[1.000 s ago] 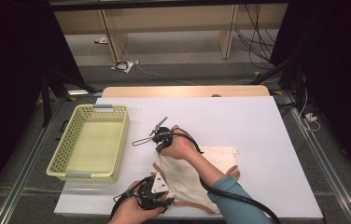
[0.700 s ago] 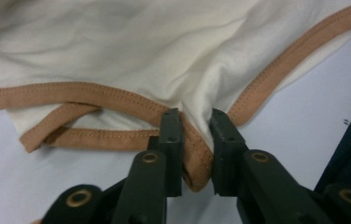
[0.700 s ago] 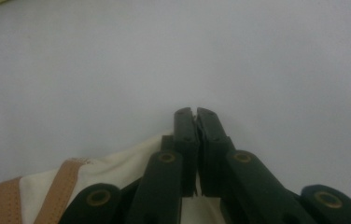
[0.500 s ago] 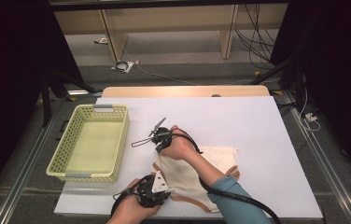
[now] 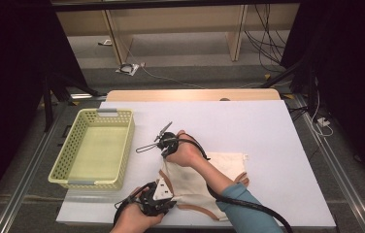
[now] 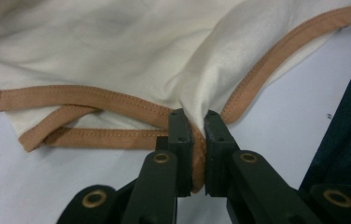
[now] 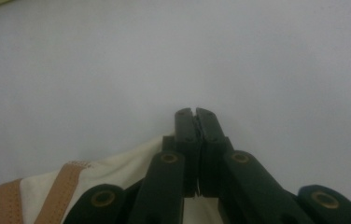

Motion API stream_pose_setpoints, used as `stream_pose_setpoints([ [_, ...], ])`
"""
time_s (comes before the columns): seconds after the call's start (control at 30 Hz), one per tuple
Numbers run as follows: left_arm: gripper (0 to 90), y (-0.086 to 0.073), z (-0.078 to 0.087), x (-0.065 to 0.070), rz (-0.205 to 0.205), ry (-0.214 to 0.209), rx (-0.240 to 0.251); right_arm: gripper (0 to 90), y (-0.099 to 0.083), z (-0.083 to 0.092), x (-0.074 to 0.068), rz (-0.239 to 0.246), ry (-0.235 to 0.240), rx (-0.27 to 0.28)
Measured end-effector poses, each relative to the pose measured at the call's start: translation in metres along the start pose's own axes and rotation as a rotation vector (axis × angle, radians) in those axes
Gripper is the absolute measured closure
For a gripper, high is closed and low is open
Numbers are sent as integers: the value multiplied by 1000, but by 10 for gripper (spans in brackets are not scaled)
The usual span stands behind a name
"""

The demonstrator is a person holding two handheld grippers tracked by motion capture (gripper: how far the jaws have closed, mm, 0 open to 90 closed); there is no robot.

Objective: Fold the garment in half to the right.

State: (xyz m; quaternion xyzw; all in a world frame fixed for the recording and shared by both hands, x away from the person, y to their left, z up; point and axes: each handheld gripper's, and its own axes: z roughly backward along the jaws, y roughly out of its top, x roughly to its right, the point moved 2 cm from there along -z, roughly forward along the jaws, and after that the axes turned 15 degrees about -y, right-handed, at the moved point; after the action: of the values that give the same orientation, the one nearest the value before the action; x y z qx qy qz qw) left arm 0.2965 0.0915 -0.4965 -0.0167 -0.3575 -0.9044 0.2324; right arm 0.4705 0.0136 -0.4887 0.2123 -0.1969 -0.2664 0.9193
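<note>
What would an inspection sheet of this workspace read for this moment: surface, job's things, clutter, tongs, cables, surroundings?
Surface: white table, flat, a wooden edge at the far side.
Job's things: cream garment with tan trim, lying crumpled near the front edge.
Clutter: yellow basket at the left, nothing seen in it.
Tongs: left tongs have just been closing, now pinching the garment's trimmed edge; right tongs shut at the garment's far corner, cloth under them.
Cables: black cable trailing along the right sleeve.
Surroundings: wooden shelving, loose floor cables, dark curtains.
</note>
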Motion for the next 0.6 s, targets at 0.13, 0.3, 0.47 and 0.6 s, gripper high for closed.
stream_pose_setpoints([
  [0.13, 837, 1, 3, 0, 2, -6, 12, 893, 1, 3, 1, -7, -1, 12],
  [0.3, 836, 2, 6, 1, 4, -12, 18, 893, 3, 6, 1, -4, 0, 23],
  [0.47, 836, 1, 11, 0, 6, -11, 34, 893, 7, 8, 0, -15, 3, 34],
  [0.6, 836, 1, 14, 0, 3, -9, 38, 893, 10, 11, -1, -9, 6, 49],
])
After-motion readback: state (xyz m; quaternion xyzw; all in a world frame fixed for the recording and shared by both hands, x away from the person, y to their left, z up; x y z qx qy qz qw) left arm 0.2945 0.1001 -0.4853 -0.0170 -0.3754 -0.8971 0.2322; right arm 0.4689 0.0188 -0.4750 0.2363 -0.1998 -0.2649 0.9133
